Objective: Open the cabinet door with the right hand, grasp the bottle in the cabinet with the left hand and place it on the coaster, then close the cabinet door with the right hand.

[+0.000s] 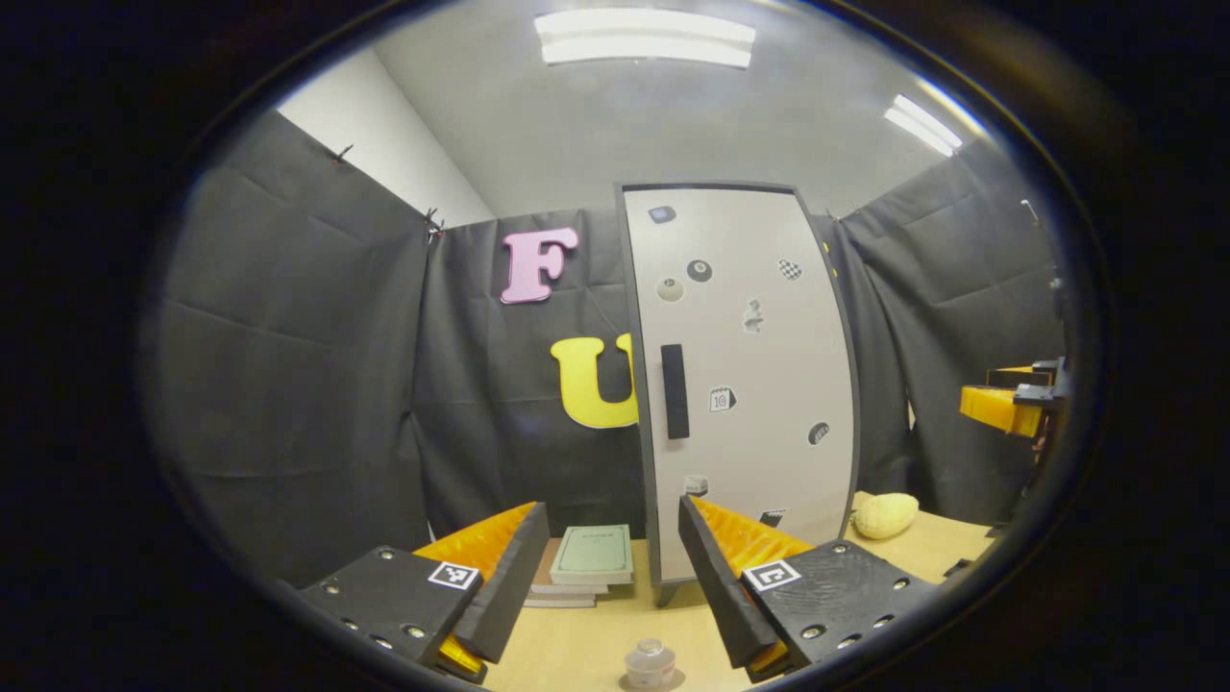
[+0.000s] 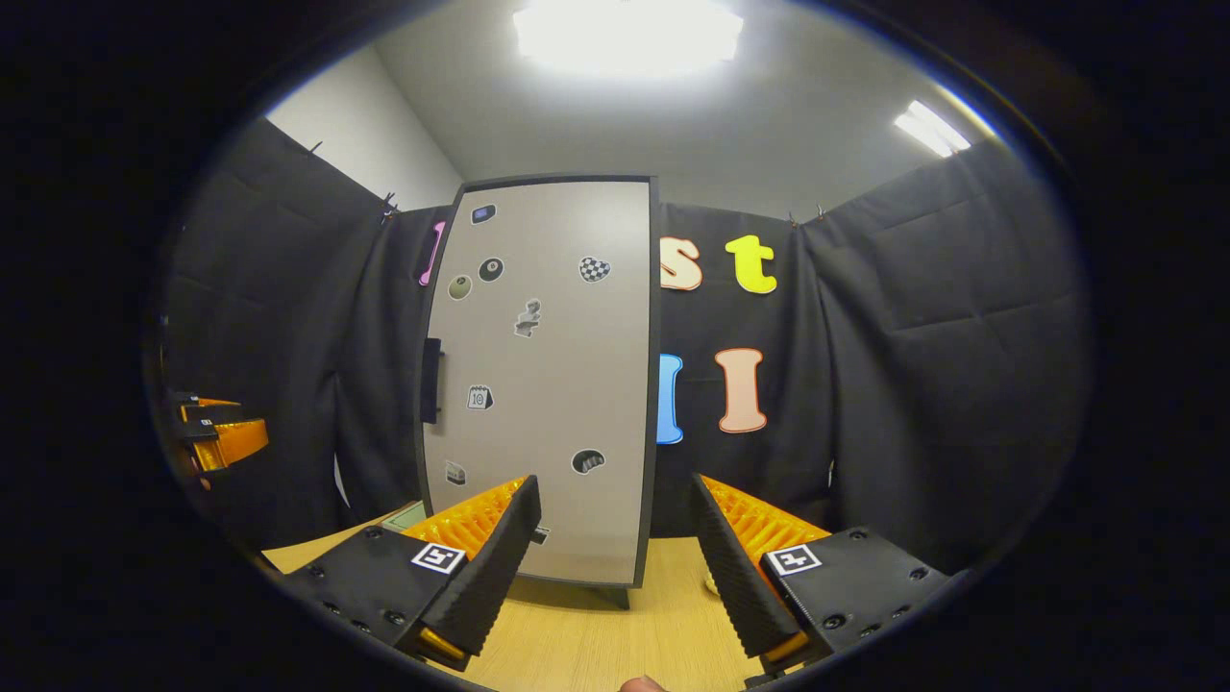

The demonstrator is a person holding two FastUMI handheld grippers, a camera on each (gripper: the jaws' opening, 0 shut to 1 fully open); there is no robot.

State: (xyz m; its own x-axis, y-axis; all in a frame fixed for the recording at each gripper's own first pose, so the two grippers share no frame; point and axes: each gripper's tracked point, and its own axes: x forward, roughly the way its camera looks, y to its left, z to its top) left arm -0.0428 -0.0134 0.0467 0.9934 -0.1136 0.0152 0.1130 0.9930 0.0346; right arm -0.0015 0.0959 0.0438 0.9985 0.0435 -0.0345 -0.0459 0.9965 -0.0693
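Black cloth walls close in the booth, and a pale wooden bench (image 1: 596, 644) carries a tall cabinet whose door (image 1: 759, 384) stands shut, its dark handle (image 1: 676, 391) on the door's left edge as both views show it; so you are at the very first step, with nothing opened yet, and the bottle, by my judgement, sits unseen behind that door; what looks like the coaster (image 1: 651, 680), with a small clear jar-like thing on it, lies at the bottom of the left gripper view, just ahead of your left tool (image 1: 613, 567); a short stack of books (image 1: 588, 562) rests beside the cabinet's left foot and a yellowish lump (image 1: 885, 515) on the bench to its right. Your right tool (image 2: 615, 548) hangs level and facing the door's lower half, fingers spread wide and gripping nothing, well apart from the handle (image 2: 431, 381); the next move calls for you to raise it and carry it leftward to that handle, close on it and swing the door out without shifting the cabinet. Your left tool is likewise spread and empty, held low and level before the cabinet's left edge; keep it back from the door's swing until the opening is made.
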